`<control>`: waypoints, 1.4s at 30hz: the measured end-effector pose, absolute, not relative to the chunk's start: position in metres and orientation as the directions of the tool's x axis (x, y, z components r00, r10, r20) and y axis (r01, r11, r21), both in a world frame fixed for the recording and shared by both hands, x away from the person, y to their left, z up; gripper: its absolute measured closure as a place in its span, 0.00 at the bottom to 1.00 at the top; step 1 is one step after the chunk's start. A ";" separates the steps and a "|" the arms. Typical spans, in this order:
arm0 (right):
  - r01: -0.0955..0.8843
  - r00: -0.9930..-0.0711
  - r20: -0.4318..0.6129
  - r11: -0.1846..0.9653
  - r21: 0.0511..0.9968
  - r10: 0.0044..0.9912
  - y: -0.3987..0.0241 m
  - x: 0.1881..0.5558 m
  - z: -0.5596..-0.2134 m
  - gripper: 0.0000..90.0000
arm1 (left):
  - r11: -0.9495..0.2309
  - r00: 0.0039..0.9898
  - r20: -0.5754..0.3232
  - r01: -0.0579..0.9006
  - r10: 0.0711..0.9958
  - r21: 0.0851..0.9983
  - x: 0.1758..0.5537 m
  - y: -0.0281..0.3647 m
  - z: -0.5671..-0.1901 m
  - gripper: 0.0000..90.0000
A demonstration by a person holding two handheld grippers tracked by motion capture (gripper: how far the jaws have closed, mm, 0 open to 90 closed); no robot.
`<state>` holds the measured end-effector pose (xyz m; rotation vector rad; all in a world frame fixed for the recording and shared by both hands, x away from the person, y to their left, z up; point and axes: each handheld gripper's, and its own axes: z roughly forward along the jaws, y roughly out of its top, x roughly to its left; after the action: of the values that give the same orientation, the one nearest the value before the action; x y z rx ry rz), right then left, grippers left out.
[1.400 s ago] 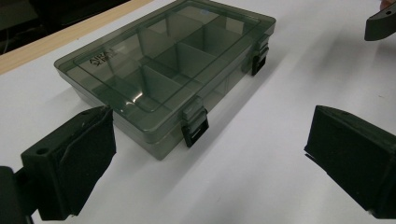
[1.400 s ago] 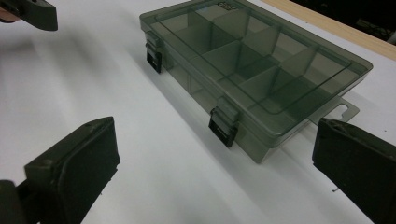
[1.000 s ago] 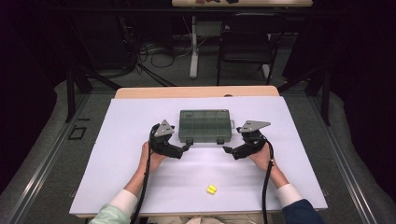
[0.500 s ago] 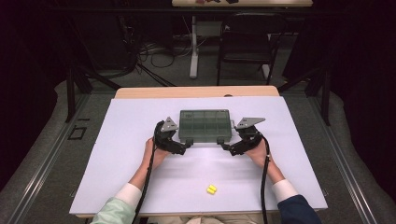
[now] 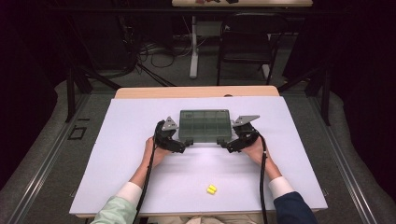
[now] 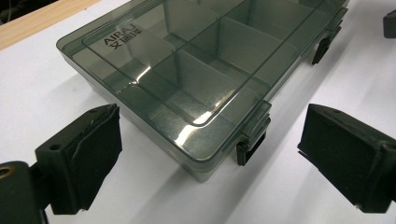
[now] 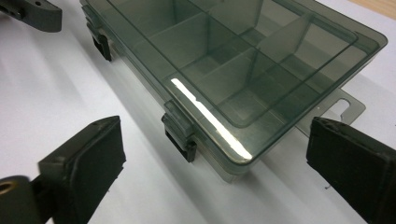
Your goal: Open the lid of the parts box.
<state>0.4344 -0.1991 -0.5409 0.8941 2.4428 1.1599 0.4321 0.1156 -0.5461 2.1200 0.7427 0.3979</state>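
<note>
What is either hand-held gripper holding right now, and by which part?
Nothing. Both the left hand-held gripper and right hand-held gripper stand open around the closed compartment box's front corners, pads clear.

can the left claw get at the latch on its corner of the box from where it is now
Probably yes. The left claw stands open with its jaws either side of the near latch on the closed compartment box, and only bare white table lies between.

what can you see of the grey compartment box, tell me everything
The compartment box is a flat, rectangular case of smoky translucent plastic, with inner dividers showing through its closed lid and "AIRAJ" lettered on one corner. Two dark latches sit on its near edge, both down, and a hang tab juts from one end. It lies flat on the white table, at its far middle. The left tool and right tool each straddle a near corner, pads apart from it.
</note>
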 end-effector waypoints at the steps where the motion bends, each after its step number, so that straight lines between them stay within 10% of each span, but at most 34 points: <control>1: 0.410 -0.764 0.003 0.483 0.774 0.645 -0.199 0.434 -0.541 0.05 | -0.480 0.777 0.021 0.367 0.629 0.797 0.432 0.115 -0.546 0.07; 42: 0.439 -0.728 -0.031 0.501 0.746 0.685 -0.199 0.436 -0.547 0.29 | -0.499 0.770 0.031 0.382 0.637 0.778 0.435 0.115 -0.557 0.20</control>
<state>0.4358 -0.1991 -0.5470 0.9422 2.4250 1.0679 0.4354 0.1149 -0.5572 2.1517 0.7570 0.4028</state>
